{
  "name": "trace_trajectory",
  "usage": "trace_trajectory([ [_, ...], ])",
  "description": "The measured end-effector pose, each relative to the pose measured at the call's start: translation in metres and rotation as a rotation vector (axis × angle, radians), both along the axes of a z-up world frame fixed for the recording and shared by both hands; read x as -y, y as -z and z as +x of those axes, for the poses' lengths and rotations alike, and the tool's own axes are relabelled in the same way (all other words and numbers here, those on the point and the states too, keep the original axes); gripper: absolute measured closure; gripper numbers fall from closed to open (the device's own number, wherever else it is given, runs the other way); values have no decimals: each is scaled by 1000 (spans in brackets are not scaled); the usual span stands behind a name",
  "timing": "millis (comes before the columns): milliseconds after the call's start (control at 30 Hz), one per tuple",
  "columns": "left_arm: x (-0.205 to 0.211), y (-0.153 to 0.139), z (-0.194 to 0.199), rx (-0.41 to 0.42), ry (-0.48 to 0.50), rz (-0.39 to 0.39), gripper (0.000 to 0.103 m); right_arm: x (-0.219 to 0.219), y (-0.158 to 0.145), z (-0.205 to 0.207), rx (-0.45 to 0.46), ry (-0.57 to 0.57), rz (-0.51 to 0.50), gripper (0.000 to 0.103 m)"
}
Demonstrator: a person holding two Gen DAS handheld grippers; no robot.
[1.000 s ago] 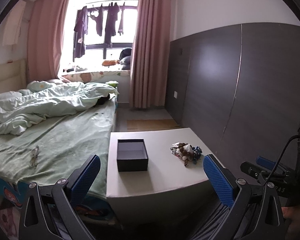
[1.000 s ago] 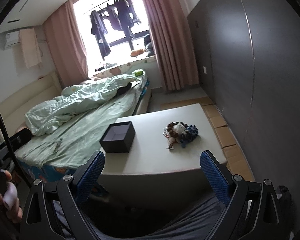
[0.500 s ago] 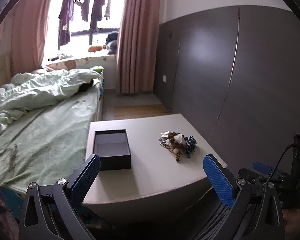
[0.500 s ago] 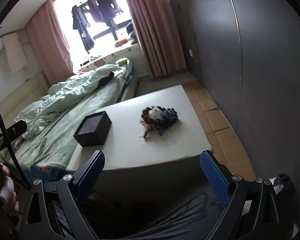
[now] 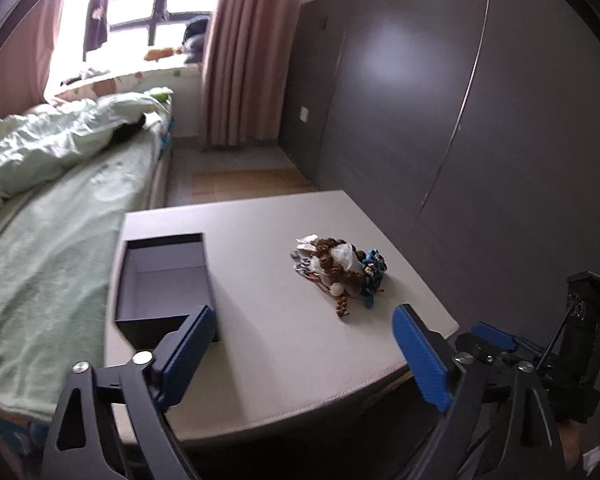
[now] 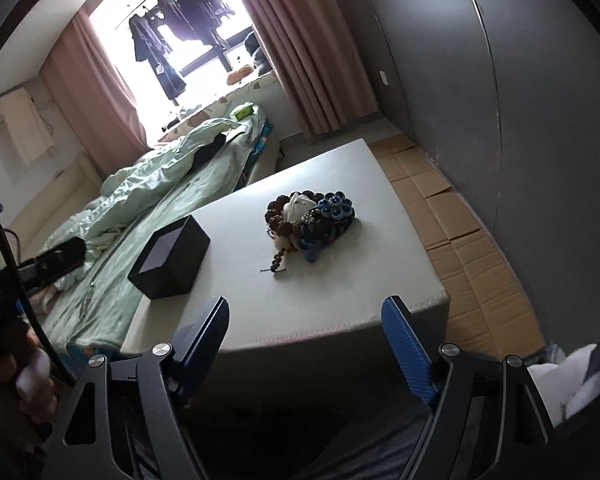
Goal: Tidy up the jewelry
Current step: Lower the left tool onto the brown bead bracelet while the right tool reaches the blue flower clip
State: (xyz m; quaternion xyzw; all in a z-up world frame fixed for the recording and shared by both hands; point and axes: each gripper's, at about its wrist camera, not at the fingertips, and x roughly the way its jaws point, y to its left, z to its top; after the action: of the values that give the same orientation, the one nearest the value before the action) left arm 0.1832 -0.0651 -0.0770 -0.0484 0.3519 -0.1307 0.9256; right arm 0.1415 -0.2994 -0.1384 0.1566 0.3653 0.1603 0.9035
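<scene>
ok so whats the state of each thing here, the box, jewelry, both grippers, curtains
box: open, no lid on, looks empty inside
jewelry: heaped in one tangled pile on the table, none in the box
left gripper: open, holding nothing
right gripper: open, holding nothing
curtains: drawn back, window uncovered

You've brought both grippers closer to the tabletop (image 5: 284, 344); the black box (image 5: 162, 280) and jewelry pile (image 6: 310, 218) now loom larger.
</scene>
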Motion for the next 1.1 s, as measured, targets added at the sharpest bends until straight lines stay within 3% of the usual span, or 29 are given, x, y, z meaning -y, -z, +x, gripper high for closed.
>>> trace_trajectory([
  [267, 13, 20, 50, -77, 49, -42, 31, -3, 24, 45, -70, -16, 41, 36],
  [533, 19, 41, 87, -159, 66, -78, 44, -1, 41, 83, -130, -13, 129, 37],
  [767, 22, 50, 120, -224, 69, -98, 46, 1, 40, 120, -168, 9, 169, 37],
  [1033, 27, 62, 155, -303, 65, -172, 46, -6, 49, 162, -223, 17, 132, 37],
  [1100, 27, 67, 163, -330, 51, -198, 51, -11, 51, 169, -227, 11, 103, 37],
])
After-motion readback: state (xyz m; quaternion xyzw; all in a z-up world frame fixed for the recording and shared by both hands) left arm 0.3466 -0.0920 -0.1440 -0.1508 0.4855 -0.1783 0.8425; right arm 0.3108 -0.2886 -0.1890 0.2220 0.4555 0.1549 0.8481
